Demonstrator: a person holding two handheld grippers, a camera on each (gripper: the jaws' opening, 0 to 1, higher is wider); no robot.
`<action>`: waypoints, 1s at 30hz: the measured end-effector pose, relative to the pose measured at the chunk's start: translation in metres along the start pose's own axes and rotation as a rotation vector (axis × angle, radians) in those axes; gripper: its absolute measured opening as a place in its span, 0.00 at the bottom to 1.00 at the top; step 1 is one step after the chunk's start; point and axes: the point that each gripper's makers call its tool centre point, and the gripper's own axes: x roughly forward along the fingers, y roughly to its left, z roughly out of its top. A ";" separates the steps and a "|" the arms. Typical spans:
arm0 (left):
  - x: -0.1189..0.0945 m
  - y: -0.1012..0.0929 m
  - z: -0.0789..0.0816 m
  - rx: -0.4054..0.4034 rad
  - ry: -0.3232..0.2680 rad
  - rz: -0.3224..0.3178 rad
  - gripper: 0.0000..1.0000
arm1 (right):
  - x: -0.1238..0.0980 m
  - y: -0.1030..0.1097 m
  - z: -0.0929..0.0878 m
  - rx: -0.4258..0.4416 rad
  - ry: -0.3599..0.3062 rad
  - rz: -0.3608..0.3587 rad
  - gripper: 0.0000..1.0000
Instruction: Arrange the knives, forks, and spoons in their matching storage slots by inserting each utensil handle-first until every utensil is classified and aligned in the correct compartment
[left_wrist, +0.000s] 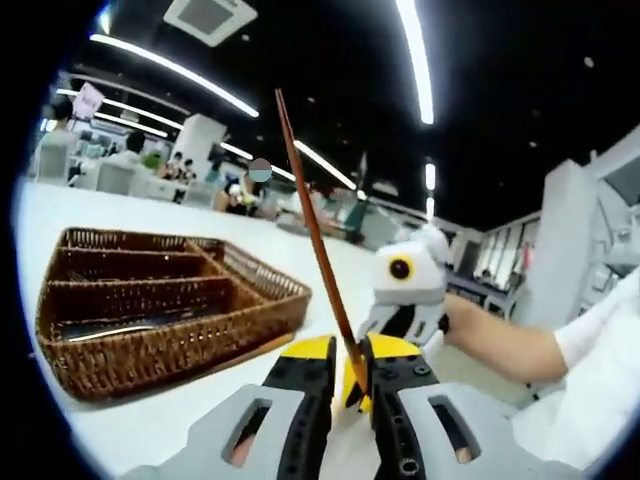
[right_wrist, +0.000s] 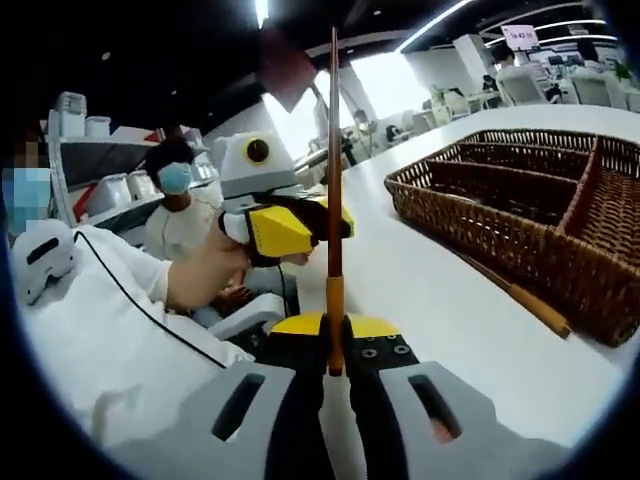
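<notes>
A thin brown utensil (left_wrist: 318, 240) stands up from my left gripper (left_wrist: 352, 378), whose jaws are shut on its lower end. In the right gripper view a thin brown utensil (right_wrist: 334, 170) with an orange lower part rises from my right gripper (right_wrist: 334, 362), which is shut on it too. Seen edge-on, its kind cannot be told. The right gripper (left_wrist: 402, 318), in a person's hand, reaches in right beside the stem. The left gripper (right_wrist: 318, 226) touches the stem about halfway up. It looks like one utensil held by both. The wicker basket (left_wrist: 110, 368) with long compartments sits on the white table.
Another utensil with a wooden handle (right_wrist: 532, 306) lies on the table along the basket's (right_wrist: 480, 240) wall. A pale utensil (left_wrist: 120, 328) lies in one compartment. A person in a mask (right_wrist: 178, 200) sits behind. Bare white table (right_wrist: 420, 280) lies between the grippers and the basket.
</notes>
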 end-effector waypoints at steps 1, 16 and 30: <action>-0.001 0.001 0.000 0.013 0.000 0.005 0.10 | 0.000 0.001 0.001 0.007 0.000 0.000 0.06; 0.001 -0.003 -0.011 0.118 0.028 0.035 0.14 | -0.005 0.001 0.005 0.045 0.039 -0.067 0.06; -0.001 0.000 -0.016 0.194 0.028 0.080 0.17 | -0.011 -0.005 0.006 0.074 0.099 -0.164 0.06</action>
